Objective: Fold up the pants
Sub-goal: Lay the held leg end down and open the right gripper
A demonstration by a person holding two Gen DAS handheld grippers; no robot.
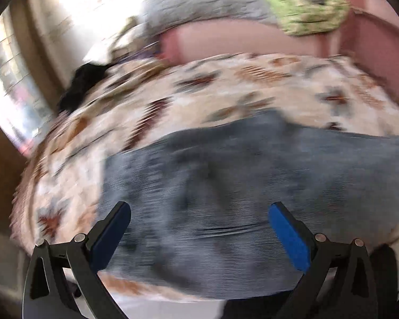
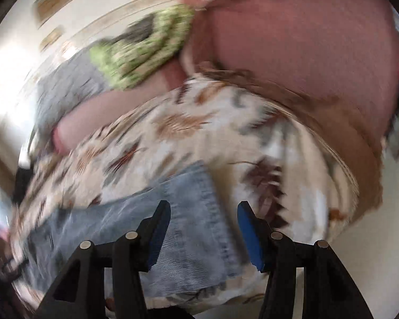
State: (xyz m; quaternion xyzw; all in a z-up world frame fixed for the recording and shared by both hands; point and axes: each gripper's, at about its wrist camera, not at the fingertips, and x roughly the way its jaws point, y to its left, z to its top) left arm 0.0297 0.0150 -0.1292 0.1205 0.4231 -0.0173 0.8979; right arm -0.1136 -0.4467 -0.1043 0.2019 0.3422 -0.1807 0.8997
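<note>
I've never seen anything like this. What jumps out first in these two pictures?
The blue jeans spread on a patterned blanket, right below both open grippers, left and right, neither holding anything. Behind them, a green patterned cushion rests against a pink sofa.

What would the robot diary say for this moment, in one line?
step: fold pants | left claw: open, empty | right claw: open, empty | jeans: on patterned blanket
</note>
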